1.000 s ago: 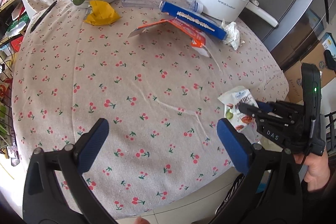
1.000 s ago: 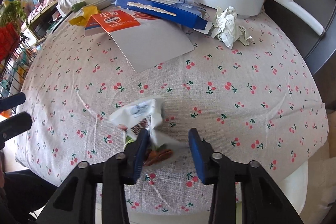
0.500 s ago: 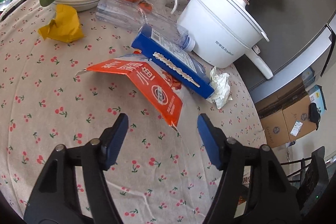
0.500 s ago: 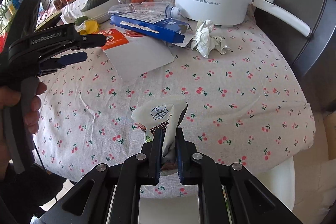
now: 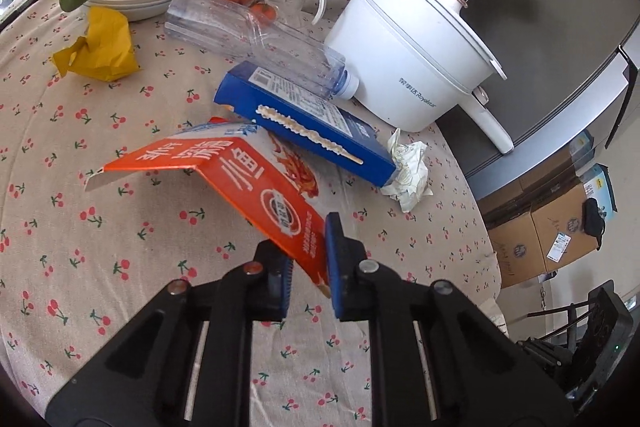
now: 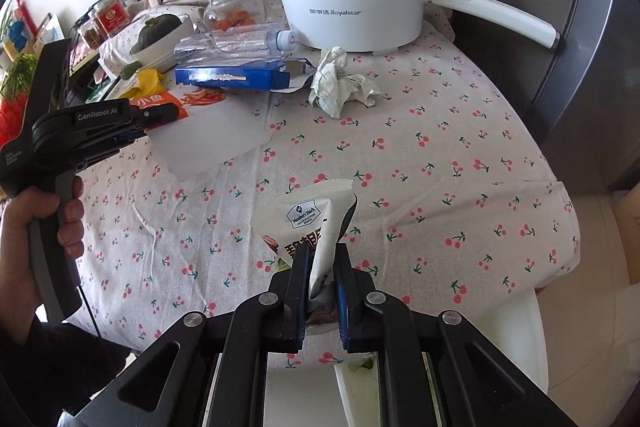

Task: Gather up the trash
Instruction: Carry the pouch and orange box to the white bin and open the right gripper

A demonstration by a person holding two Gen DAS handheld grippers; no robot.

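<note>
Our left gripper (image 5: 308, 263) has its jaws pinched on the near corner of the orange snack carton (image 5: 256, 183), the thin edge giving purchase. Our right gripper (image 6: 320, 283) clamps the crumpled Member's Mark snack bag (image 6: 310, 223) over the table edge, probably above a bin we barely see.

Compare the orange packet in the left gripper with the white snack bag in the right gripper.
The orange packet is broad, flat and stiff, pinched at one corner; the white snack bag is smaller, crumpled and folded, pinched at its middle. The packet reaches under the blue box; the bag touches nothing else. Each is clamped between jaws.
</note>
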